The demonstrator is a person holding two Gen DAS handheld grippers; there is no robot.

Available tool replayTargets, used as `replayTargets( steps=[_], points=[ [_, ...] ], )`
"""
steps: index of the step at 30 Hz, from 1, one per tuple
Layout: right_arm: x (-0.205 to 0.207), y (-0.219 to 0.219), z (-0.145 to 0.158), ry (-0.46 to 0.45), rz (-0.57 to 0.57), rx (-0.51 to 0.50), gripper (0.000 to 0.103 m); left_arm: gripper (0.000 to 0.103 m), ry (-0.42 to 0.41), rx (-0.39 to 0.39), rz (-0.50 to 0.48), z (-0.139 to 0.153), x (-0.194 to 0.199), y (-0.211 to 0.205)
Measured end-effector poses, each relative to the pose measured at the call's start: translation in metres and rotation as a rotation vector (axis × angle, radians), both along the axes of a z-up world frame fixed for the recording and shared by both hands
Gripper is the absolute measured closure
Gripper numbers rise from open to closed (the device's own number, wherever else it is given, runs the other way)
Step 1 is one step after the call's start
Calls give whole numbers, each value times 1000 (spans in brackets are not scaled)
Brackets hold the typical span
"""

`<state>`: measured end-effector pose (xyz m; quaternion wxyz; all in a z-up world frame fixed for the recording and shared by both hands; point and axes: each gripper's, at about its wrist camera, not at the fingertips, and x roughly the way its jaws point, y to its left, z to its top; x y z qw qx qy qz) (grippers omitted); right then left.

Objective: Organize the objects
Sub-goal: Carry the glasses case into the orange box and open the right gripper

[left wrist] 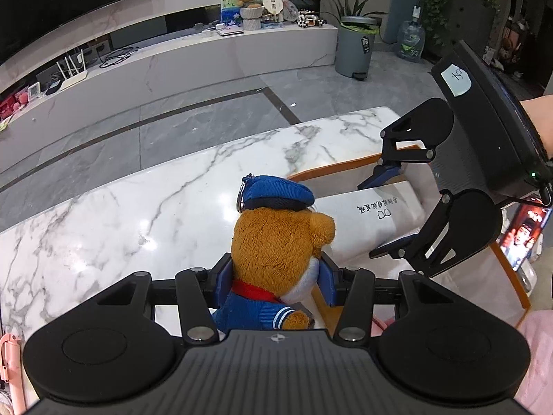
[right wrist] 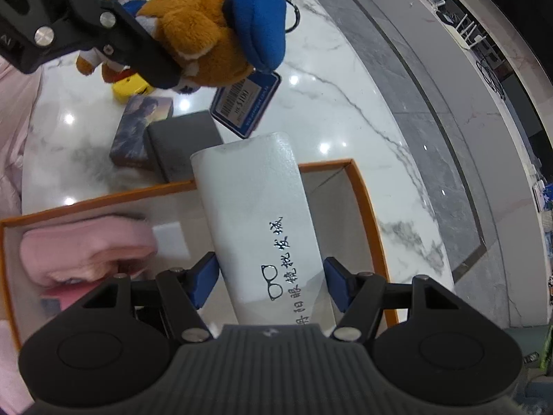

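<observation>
My left gripper [left wrist: 273, 282] is clamped on the bear [left wrist: 276, 238]; my right gripper [right wrist: 271, 282] is spread, pads apart.

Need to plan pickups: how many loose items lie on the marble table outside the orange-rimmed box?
3: a small yellow item, a picture-printed box beside it, and a dark grey block by the orange-rimmed box. The brown plush bear may hide more.

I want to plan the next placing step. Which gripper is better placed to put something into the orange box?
The left. Its jaws are shut on the plush bear, held near the orange box. The right gripper is open around the white case.
</observation>
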<state>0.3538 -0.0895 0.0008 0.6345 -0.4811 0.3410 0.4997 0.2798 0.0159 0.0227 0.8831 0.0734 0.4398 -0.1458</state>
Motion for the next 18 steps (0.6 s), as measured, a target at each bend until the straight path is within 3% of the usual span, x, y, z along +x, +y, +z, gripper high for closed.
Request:
replayTargets(
  steps=[7,14,18],
  points=[
    [20,5,-19,26,26,-9,38,46,16,-5,5,-7,3,2],
    [40,2,-34,41,-40,-22,40,46,23,-12,-4,-10,7,0],
    [44,11,-48,8,-23,-57,40,46,15,-7,17,-9,6,-2]
  ],
)
